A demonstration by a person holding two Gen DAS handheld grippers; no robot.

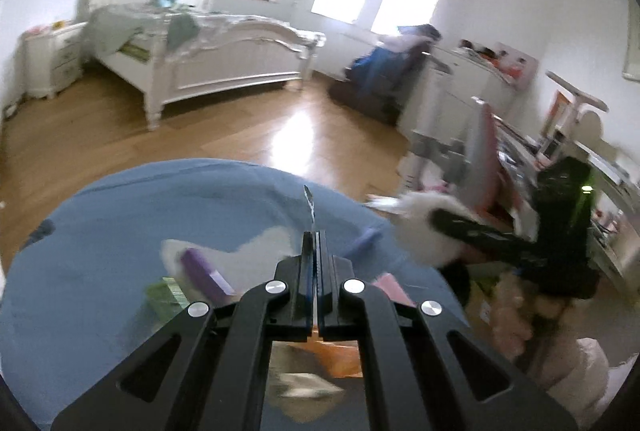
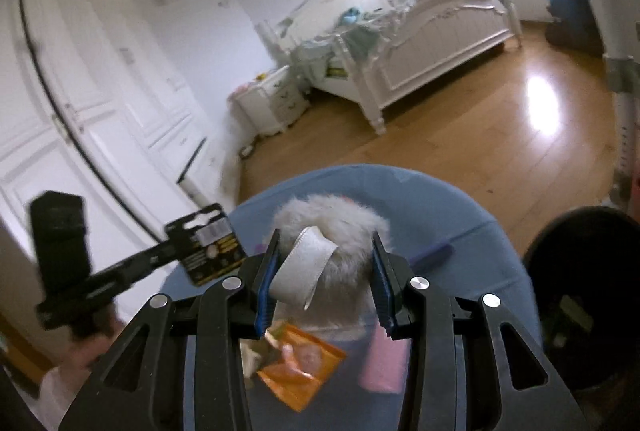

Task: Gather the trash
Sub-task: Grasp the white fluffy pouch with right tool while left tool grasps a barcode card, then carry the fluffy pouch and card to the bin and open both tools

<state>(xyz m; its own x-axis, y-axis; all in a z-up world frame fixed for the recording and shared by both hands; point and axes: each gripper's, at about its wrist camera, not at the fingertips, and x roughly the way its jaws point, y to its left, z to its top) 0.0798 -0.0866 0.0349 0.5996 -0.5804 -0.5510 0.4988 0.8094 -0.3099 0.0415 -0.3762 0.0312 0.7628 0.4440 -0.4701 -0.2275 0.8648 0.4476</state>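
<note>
My left gripper (image 1: 315, 243) is shut on a thin black packaging card (image 1: 309, 205), seen edge-on here. From the right wrist view the card (image 2: 208, 249) shows a barcode and hangs left of the table. My right gripper (image 2: 325, 243) is shut on a white fluffy item (image 2: 340, 219) with a pale strap, held above the round blue table (image 2: 480, 231). In the left wrist view that fluffy item (image 1: 416, 207) sits at the right, around the right gripper (image 1: 434, 221). On the table lie an orange packet (image 2: 300, 363), a pink item (image 2: 382, 363) and a purple block (image 1: 204, 271).
A black bin (image 2: 580, 291) stands just right of the table. A cluttered desk (image 1: 520, 151) is at the right. Across the wooden floor (image 1: 240, 135) stand a white bed (image 1: 224, 63), a nightstand (image 1: 56, 59) and white wardrobe doors (image 2: 80, 111).
</note>
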